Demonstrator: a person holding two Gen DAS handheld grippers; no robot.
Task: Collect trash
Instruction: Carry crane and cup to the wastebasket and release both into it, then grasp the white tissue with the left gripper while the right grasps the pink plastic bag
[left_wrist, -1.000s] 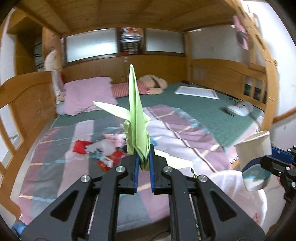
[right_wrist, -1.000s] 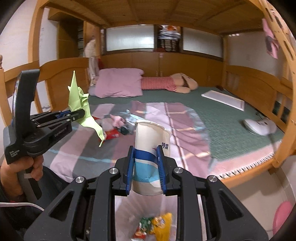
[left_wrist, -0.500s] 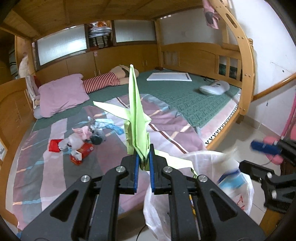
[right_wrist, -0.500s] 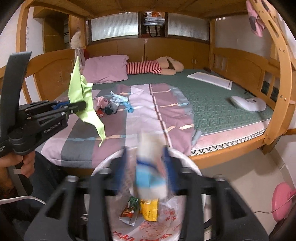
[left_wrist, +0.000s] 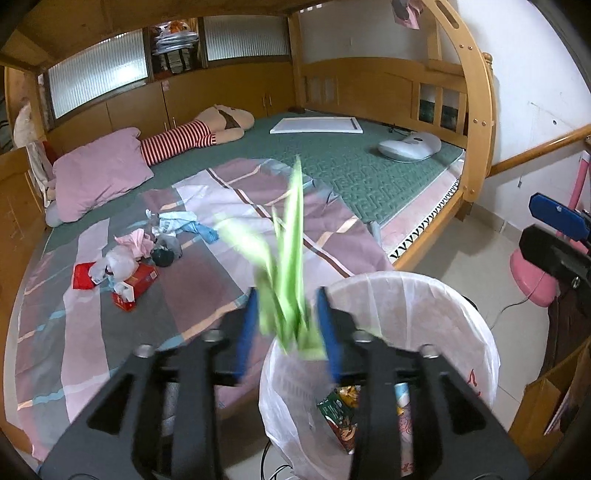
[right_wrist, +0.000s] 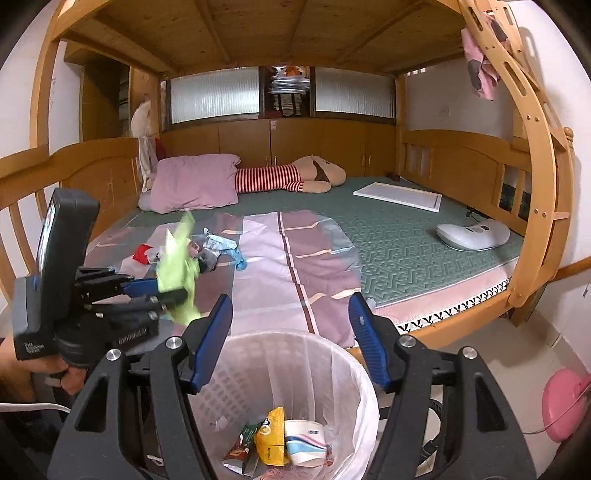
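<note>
A green folded paper crane (left_wrist: 290, 291) drops, blurred, between the spread jaws of my left gripper (left_wrist: 286, 325), just left of the rim of a white lined bin (left_wrist: 443, 295). In the right wrist view the crane (right_wrist: 177, 273) is beside the left gripper (right_wrist: 155, 291). My right gripper (right_wrist: 291, 339) is open and empty over the bin (right_wrist: 354, 365). A paper cup (right_wrist: 306, 439) and snack wrappers (right_wrist: 271, 441) lie inside. A pile of trash (left_wrist: 136, 254) lies on the striped blanket (left_wrist: 207, 288).
A pink pillow (left_wrist: 99, 170), a striped plush doll (left_wrist: 199, 133), a white board (left_wrist: 317, 125) and a grey device (left_wrist: 410, 146) lie on the green mattress. Wooden bunk posts (left_wrist: 476, 122) rise on the right. A pink object (right_wrist: 565, 398) sits on the floor.
My right gripper opened and the cup fell into the bin. My left gripper moved beside the bin and opened; the crane is falling out of it.
</note>
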